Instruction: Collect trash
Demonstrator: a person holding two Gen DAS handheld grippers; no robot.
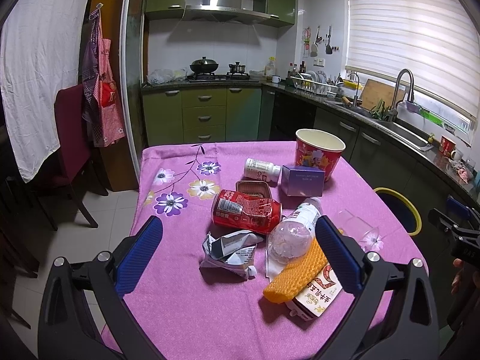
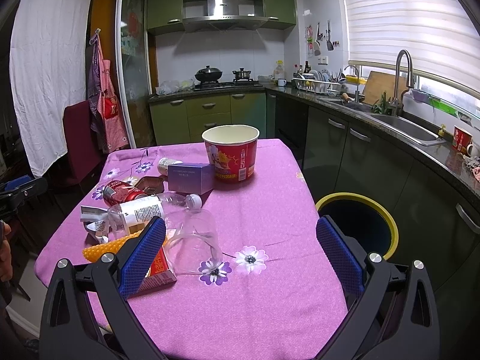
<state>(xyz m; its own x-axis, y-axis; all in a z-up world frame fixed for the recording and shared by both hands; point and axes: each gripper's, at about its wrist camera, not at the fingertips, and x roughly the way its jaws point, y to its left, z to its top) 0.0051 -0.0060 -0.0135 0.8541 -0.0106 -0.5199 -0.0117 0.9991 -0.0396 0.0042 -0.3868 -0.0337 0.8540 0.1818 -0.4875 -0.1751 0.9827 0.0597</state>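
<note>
Nothing collected yet, by the look of it — all the trash sits on the surface [image 1: 186, 300], the one under the pink floral cloth.

Left gripper [image 1: 239, 247]: jaws wide open, empty, hovering over the near cluster. Right gripper [image 2: 241, 253]: also wide open, empty, pointing across the surface's right edge toward the bin [image 2: 387, 219], which stands on the floor just beside that edge.

Still to clear:
- crushed red can [image 1: 247, 214] on its side, mid-surface
- crumpled foil wrapper [image 1: 229, 253] just in front of it
- plastic bottle [image 1: 295, 229] lying down, touching the can
- orange bubble sleeve [image 1: 295, 273] lying over a carton [image 1: 315, 295]
- clear plastic cup [image 2: 195, 240] on its side, near the right edge
- purple box [image 1: 303, 180], white pill bottle [image 1: 261, 168], brown tray [image 1: 253, 188], red paper bucket [image 1: 319, 153] upright at the far side

My read: task at the start, first pick not made. Left gripper is best lined up on the wrapper or bottle.

Hard to tell:
- bin interior is dark — can't see whether anything is in it
- bucket contents hidden by its wall from the left wrist view; the inside looks bare in the right wrist view
- tray mostly blocked by the can
- the carton's near end is covered by the right gripper's finger in the right wrist view
- the cup is barely visible in the left wrist view
</note>
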